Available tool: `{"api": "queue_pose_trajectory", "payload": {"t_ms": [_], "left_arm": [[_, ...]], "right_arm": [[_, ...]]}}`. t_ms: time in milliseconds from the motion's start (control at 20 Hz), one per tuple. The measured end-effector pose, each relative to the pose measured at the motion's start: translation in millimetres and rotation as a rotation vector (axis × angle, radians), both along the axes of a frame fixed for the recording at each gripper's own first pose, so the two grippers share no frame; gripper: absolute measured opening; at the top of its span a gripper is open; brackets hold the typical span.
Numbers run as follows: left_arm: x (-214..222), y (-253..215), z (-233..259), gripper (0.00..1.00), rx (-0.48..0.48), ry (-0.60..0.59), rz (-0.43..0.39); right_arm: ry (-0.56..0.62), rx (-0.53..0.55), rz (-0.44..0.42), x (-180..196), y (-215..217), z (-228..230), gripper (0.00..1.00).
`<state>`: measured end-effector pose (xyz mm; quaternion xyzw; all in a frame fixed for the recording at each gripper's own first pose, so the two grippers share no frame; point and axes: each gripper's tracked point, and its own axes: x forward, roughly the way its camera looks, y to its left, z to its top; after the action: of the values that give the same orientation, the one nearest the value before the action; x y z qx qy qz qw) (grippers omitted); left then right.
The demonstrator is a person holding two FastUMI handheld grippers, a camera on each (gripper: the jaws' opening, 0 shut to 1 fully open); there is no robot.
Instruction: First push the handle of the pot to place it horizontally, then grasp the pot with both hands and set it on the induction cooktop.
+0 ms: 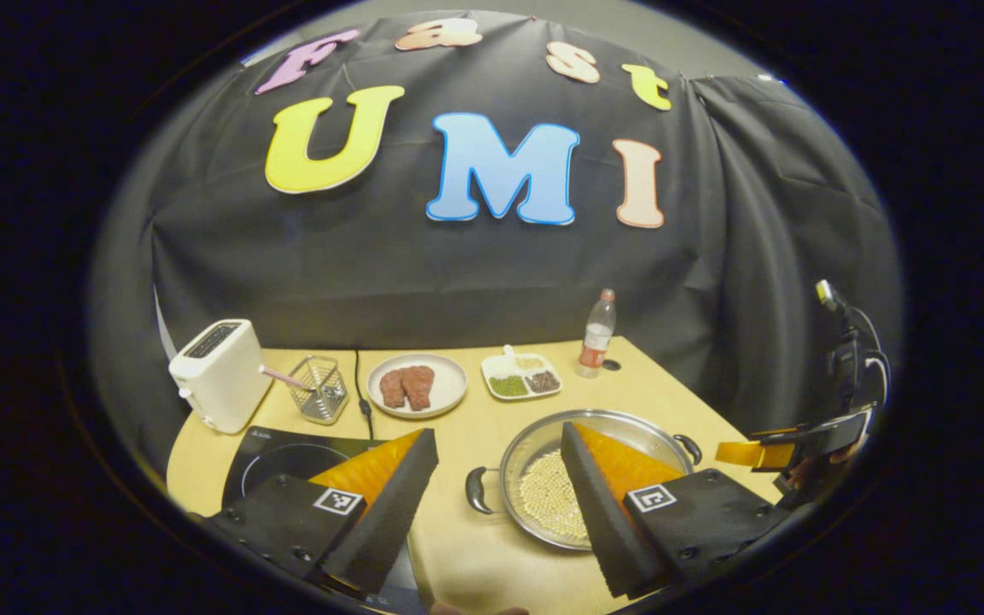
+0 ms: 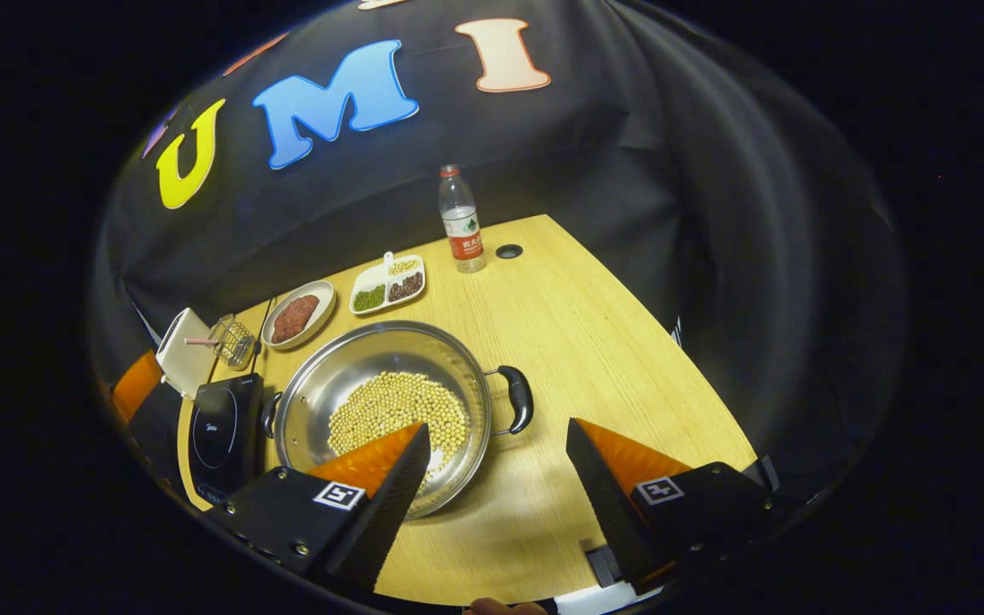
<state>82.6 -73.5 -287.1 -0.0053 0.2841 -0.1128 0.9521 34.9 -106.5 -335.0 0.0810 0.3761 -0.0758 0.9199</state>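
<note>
On the wooden table [image 2: 594, 342], a shiny steel pot [image 2: 347, 376] holds pale beans [image 2: 394, 410]; both hand-held grippers gape empty.

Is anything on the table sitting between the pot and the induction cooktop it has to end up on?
Nothing visible does. In the right gripper view the pot sits right beside the induction cooktop, its near handle at the cooktop's edge. The toaster, wire basket and plates lie farther back, off that path.

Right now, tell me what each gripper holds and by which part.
Nothing is held. The left gripper and the right gripper are both open above the table, near the pot but not touching it.
</note>
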Motion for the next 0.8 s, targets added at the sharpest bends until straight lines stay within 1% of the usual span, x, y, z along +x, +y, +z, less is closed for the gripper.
{"api": "queue_pose_trajectory", "payload": {"t_ms": [300, 350, 400, 450, 500, 550, 650, 700, 750, 800], "left_arm": [[13.6, -9.6, -94.0, 0.97, 0.059, 0.083, 0.041], [17.3, -8.0, -105.8, 0.99, 0.067, 0.089, 0.05], [20.7, -7.0, -117.1, 0.95, 0.079, 0.099, 0.059], [23.5, -6.1, -125.8, 0.99, 0.091, 0.1, 0.068], [26.3, -5.7, -135.5, 0.95, 0.097, 0.109, 0.071], [28.3, -7.3, -144.0, 0.97, 0.098, 0.117, 0.07], [31.0, -7.8, -160.0, 0.97, 0.117, 0.134, 0.063], [31.9, -7.4, -168.1, 0.95, 0.126, 0.146, 0.058], [32.1, -6.0, -175.2, 0.99, 0.137, 0.161, 0.059], [30.7, -4.0, -181.0, 0.97, 0.141, 0.173, 0.063]], "right_arm": [[-0.06, -0.053, 0.0, 25.7, -18.5, -34.5, 0.99], [-0.064, -0.068, 0.011, 30.5, -20.2, -41.2, 0.99], [-0.067, -0.08, 0.023, 36.5, -19.9, -47.8, 0.99], [-0.071, -0.086, 0.031, 41.1, -19.9, -51.5, 0.99], [-0.074, -0.088, 0.037, 46.1, -18.5, -56.9, 0.99], [-0.079, -0.091, 0.036, 49.5, -18.7, -60.9, 0.99], [-0.071, -0.09, 0.041, 56.1, -15.6, -71.0, 0.99], [-0.063, -0.086, 0.043, 57.9, -13.9, -75.6, 0.99], [-0.057, -0.079, 0.043, 59.9, -11.9, -79.6, 1.0], [-0.05, -0.073, 0.041, 62.7, -9.7, -84.8, 0.99]]}}
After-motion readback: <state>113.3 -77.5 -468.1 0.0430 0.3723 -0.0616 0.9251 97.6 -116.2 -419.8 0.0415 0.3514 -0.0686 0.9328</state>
